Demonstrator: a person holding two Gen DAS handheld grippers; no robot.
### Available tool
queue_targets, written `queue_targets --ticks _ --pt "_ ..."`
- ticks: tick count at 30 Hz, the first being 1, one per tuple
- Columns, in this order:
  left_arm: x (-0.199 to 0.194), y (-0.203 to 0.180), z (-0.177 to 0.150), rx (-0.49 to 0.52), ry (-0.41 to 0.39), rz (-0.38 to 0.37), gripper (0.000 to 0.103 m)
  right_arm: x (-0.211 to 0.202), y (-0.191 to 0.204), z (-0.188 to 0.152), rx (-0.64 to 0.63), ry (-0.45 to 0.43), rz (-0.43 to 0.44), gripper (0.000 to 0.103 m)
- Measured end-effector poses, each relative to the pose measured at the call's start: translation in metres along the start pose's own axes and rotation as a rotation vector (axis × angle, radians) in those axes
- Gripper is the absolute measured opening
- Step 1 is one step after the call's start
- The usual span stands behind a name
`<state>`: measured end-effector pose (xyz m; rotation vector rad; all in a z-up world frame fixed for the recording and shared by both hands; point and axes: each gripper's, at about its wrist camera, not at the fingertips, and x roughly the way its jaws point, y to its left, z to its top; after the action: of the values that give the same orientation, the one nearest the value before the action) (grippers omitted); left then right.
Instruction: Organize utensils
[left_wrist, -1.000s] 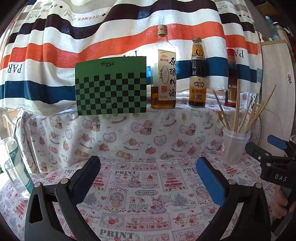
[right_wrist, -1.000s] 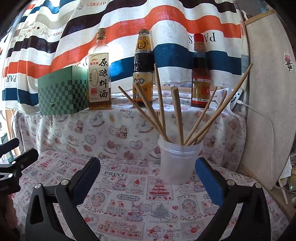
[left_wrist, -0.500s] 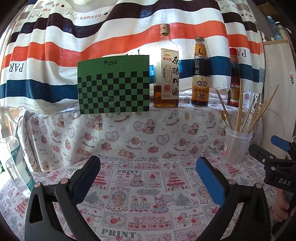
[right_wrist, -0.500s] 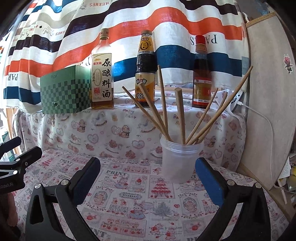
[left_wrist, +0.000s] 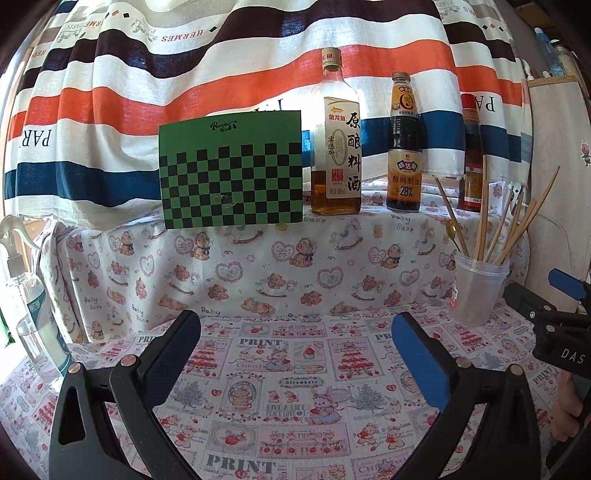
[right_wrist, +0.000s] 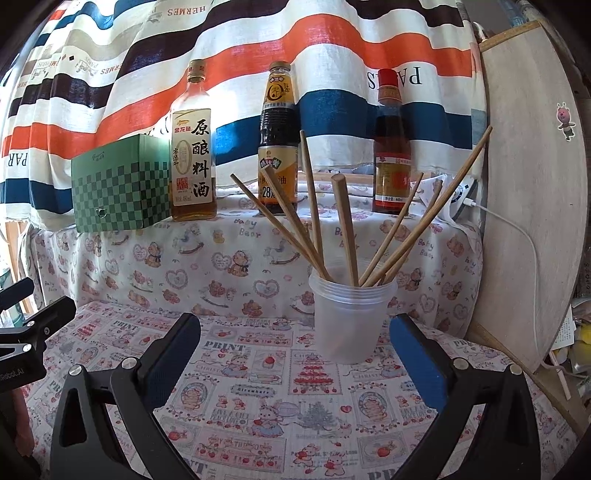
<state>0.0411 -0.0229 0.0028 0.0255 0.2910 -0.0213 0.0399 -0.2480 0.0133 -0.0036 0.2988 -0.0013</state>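
A clear plastic cup (right_wrist: 349, 321) stands on the printed tablecloth and holds several wooden chopsticks (right_wrist: 345, 229) that fan outward. In the left wrist view the cup (left_wrist: 478, 290) is at the far right with the chopsticks (left_wrist: 496, 227) and a thin metal-tipped utensil in it. My right gripper (right_wrist: 293, 345) is open and empty, just short of the cup and a little left of it. My left gripper (left_wrist: 295, 345) is open and empty over the middle of the cloth. Each gripper shows at the edge of the other's view.
A raised shelf behind carries a green checkered box (left_wrist: 231, 171), a cooking wine bottle (left_wrist: 335, 147), a dark sauce bottle (left_wrist: 404, 147) and a red-capped bottle (right_wrist: 391, 147). A spray bottle (left_wrist: 26, 306) stands at the far left. A wooden board (right_wrist: 532, 206) and white cable are at the right.
Both cameras have drawn back and risen slightly, so the scene sits lower and farther. The cup and chopsticks have not moved. Both grippers stay open.
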Motion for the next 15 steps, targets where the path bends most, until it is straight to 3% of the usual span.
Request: queue_targets --ticks 15 --pt "-0.008 0.004 0.0003 -0.009 -0.035 0.042 0.103 -0.0001 0.0016 0.0004 -0.005 0.004 -0.001 0.103"
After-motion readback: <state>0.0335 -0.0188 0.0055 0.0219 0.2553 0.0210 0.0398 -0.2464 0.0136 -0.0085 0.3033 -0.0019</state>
